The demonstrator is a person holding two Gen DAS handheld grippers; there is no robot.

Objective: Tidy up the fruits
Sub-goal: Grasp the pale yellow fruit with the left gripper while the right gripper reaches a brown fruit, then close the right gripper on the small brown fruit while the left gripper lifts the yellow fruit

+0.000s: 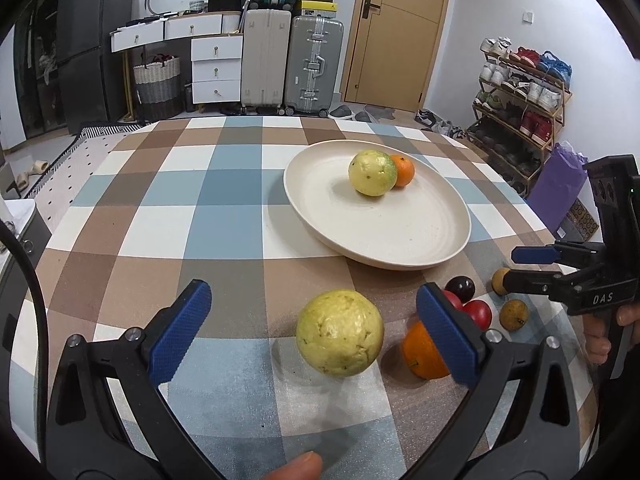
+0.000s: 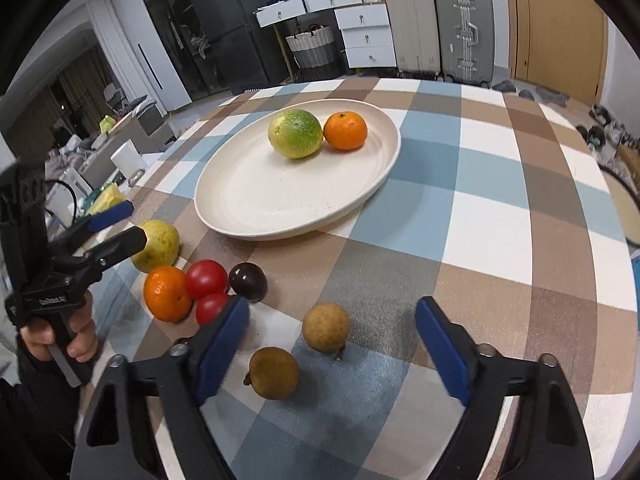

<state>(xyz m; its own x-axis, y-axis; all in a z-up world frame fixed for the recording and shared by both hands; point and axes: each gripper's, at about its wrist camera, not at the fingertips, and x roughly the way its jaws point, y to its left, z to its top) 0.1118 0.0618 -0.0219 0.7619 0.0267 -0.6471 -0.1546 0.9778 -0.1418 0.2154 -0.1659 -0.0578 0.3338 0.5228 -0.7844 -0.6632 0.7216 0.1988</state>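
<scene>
A checked tablecloth [image 1: 224, 216] covers the table. Behind it stand two suitcases [image 1: 292, 64], a white drawer unit [image 1: 216, 69] and a woven basket [image 1: 157, 80]. A shoe rack [image 1: 520, 92] occupies the right wall beside a wooden door [image 1: 404, 32].

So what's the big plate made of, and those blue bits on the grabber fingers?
The plate looks like matte cream ceramic or a speckled plastic; it has tiny dark flecks, faint rings and no shine, so I can't say which. The blue pads on the left gripper look like rubbery plastic, since their surface has a fine bumpy grip pattern.
</scene>
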